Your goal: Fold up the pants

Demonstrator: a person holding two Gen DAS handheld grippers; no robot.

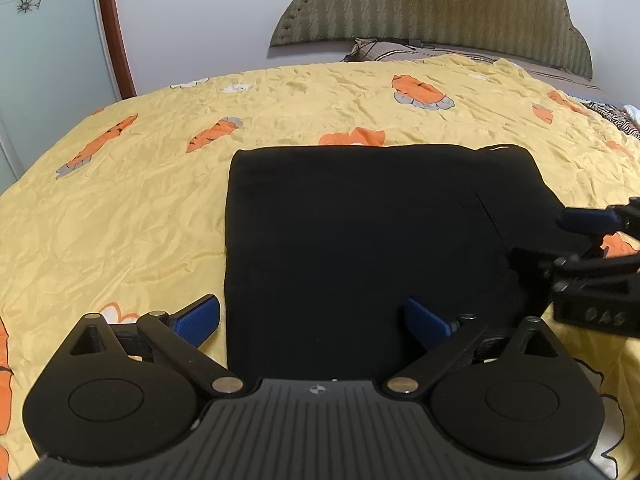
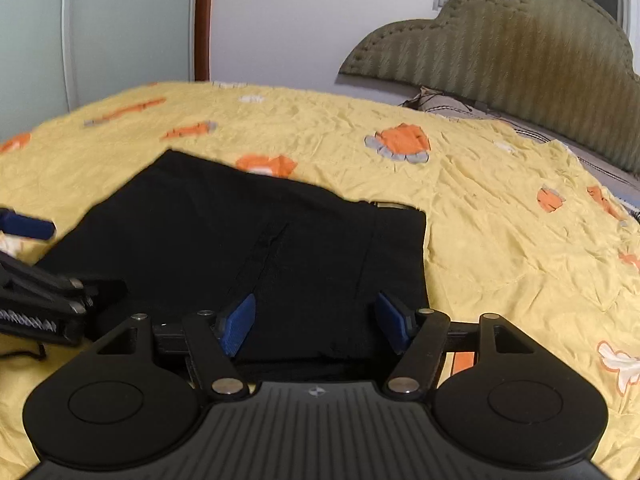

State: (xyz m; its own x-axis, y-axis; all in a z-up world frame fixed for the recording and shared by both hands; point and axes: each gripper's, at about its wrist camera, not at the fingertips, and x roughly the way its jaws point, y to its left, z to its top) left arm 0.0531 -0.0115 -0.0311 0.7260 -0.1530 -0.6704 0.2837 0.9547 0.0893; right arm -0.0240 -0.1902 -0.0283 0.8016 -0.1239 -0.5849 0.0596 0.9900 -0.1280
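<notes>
Right up front in the left wrist view is the left hand-held gripper (image 1: 312, 320), jaws spread about as wide as they go, one blue pad hanging over the yellow bedspread (image 1: 120, 216) and the other over the near edge of the pants (image 1: 352, 232). Nothing is pinched. The right hand-held gripper (image 2: 316, 326) is parted too, roughly midway, with black cloth lying between the pads but not squeezed by them as far as I can tell (black on black, so the contact is hard to read).

The pants sit as a flat, squarish black bundle in the middle of the bed, already doubled over by the look of it, with a seam or pocket line running across the right half.

Handling guess: light, soft, totally floppy fabric. It'll sag and slide the moment only one layer gets picked up, and it probably drags a bit on that crinkly bedspread. I'd grab the near edge at both corners, pinching through every layer at once, one gripper per corner, then carry it over toward the far edge. Grabbing mid-panel would likely just tent the top layer.
</notes>
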